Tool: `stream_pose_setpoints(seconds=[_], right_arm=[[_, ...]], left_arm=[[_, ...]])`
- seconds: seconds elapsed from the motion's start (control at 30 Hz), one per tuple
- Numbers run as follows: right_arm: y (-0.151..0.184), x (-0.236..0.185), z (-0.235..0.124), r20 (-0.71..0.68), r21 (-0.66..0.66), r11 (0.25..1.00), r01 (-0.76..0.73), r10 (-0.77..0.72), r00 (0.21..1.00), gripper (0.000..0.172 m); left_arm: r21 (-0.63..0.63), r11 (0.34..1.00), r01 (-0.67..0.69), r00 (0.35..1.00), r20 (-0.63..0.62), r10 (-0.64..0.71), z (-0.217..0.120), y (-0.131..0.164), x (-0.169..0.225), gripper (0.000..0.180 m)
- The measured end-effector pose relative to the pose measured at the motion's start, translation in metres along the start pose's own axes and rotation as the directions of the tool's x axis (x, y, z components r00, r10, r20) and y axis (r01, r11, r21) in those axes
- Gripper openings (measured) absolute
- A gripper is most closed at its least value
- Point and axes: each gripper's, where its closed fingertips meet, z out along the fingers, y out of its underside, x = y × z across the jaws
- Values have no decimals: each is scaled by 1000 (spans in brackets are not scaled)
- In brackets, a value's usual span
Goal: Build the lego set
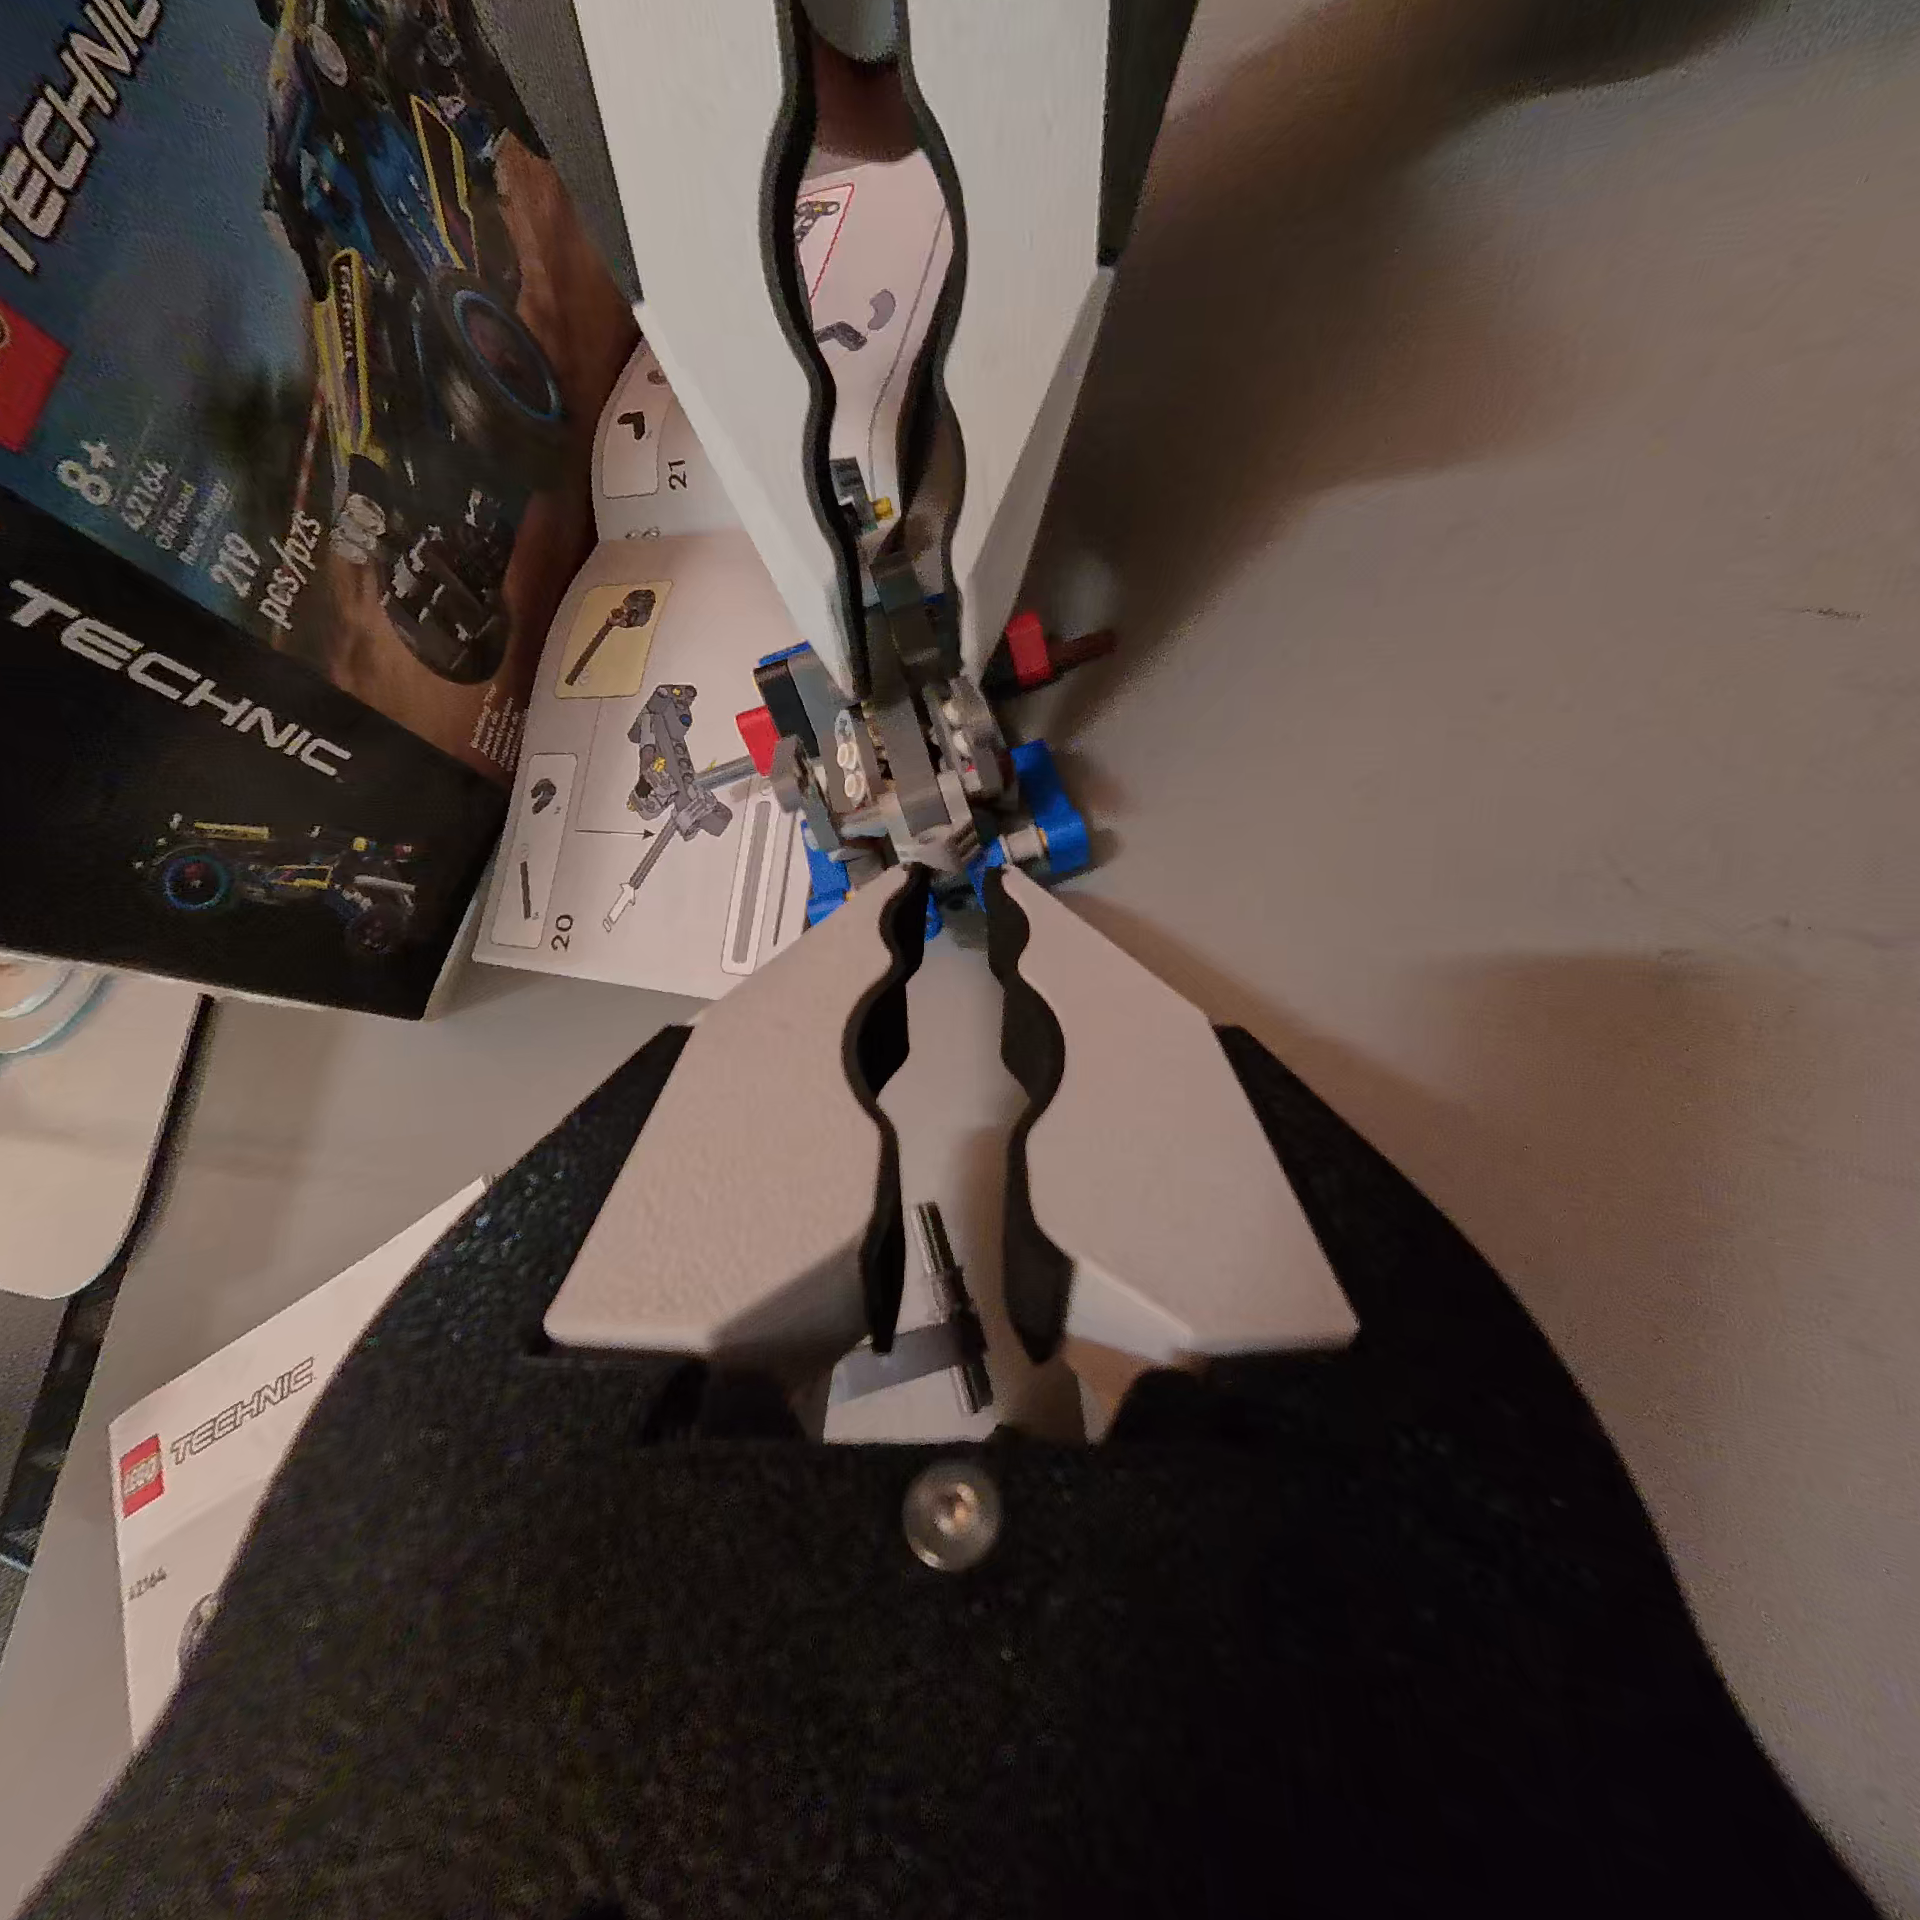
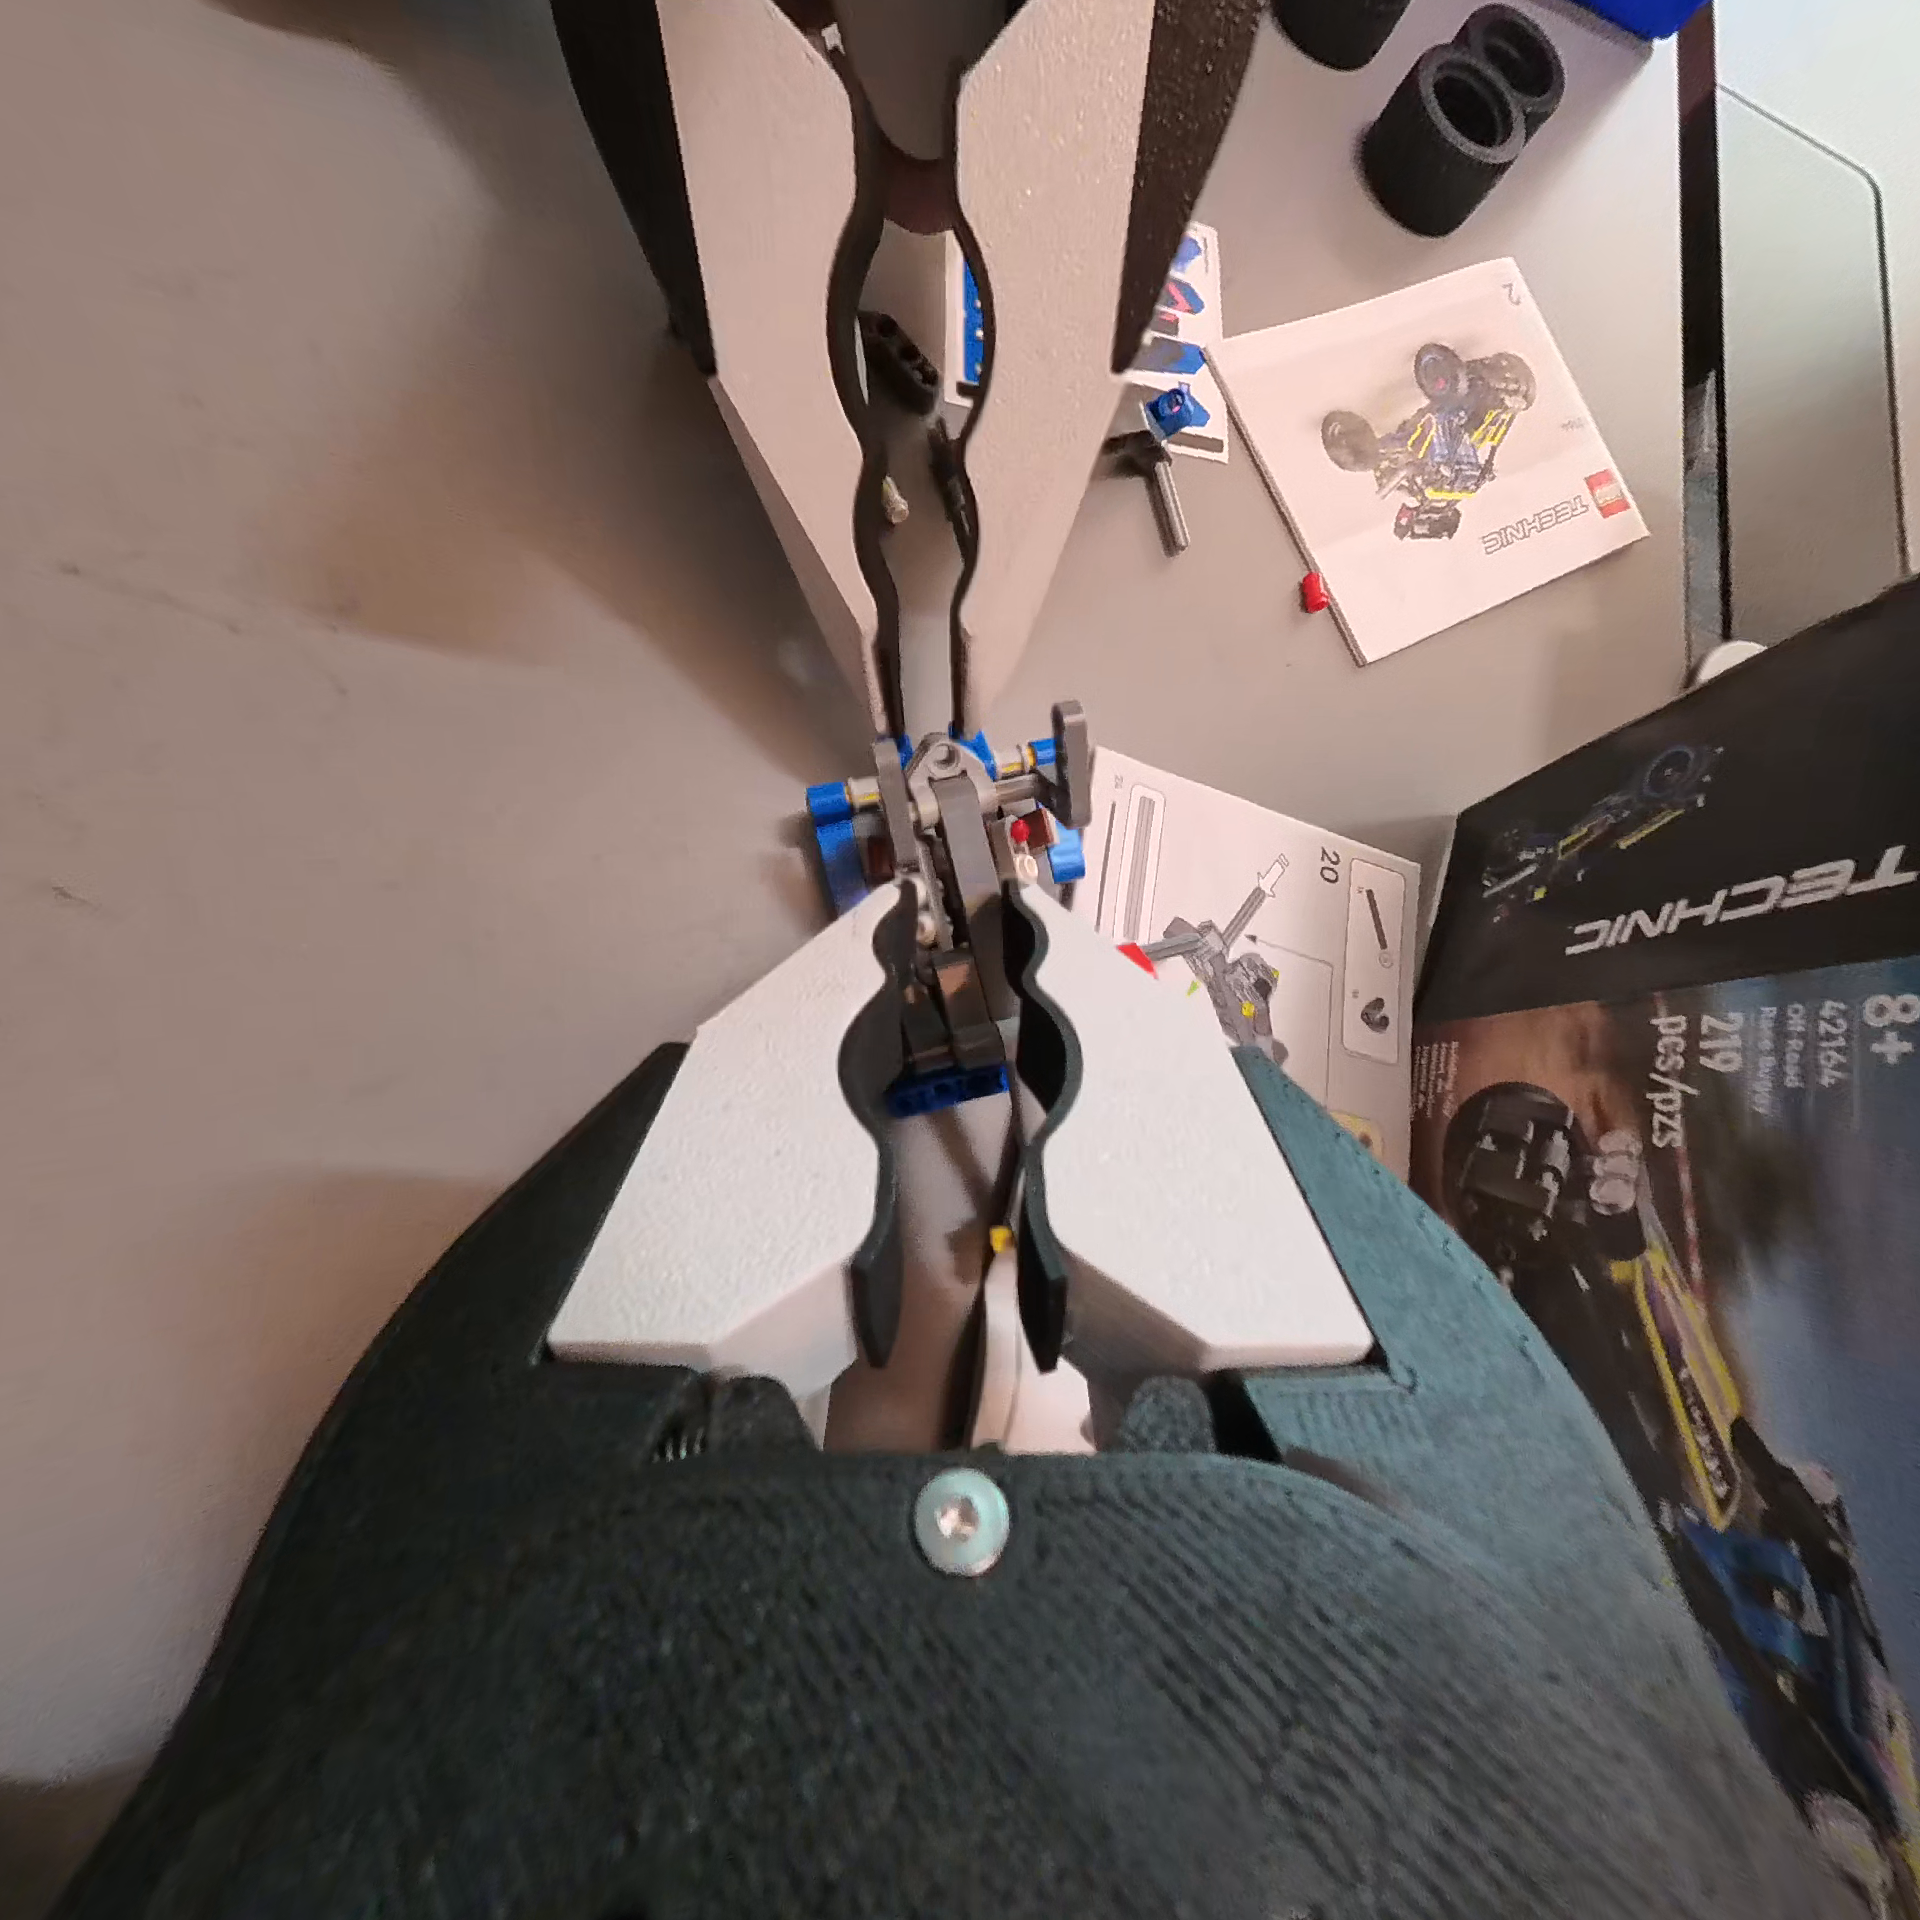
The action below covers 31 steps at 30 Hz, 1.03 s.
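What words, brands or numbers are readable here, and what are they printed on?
I do not quote writing; here is what bears it.
Toy box: large brand lettering, logo, numbers, readable.
Open instruction page: step numbers, readable.
Closed booklet: logo, lettering, readable; small number blurred.

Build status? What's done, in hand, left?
Done: grey-and-blue brick assembly partly built. In hand: right gripper clamps it; left gripper tips at its blue end, grip unclear. Left: black tyres, grey axle pin, red piece lie loose by the booklet.
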Motion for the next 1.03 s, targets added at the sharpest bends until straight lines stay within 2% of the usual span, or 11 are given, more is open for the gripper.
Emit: stream_pose_setpoints(seconds=[0.03,0.17,0.33,0.5,0.63,0.77,0.87,1.03], right_arm=[[0,2,-3,-11,0,1000,-2,2,1000,13],[5,10,-11,-44,3,1000,-22,22,999,14],[13,9,-5,-37,-20,1000,-24,23,999,21],[15,9,0,-42,-30,1000,-1,-1,999,23],[15,8,1,-42,-36,999,8,-9,999,24],[16,8,2,-50,-53,998,26,-29,998,25],[17,8,2,-53,-56,998,33,-36,998,25],[15,8,3,-62,-53,996,67,-70,996,24]], left_arm=[[-4,1000,-1,1000,3,1,0,0,0,7],[-20,1000,4,1000,-5,-5,3,3,1,9],[-34,999,4,1000,2,-4,-2,3,-1,11],[9,999,40,999,23,-40,-8,-5,-7,12],[131,991,18,996,84,-29,-9,-29,-11,9],[92,996,5,997,76,-12,6,-21,-4,10],[46,999,18,998,61,-21,5,-12,-4,7],[51,998,32,998,58,-35,5,-11,-5,6]])
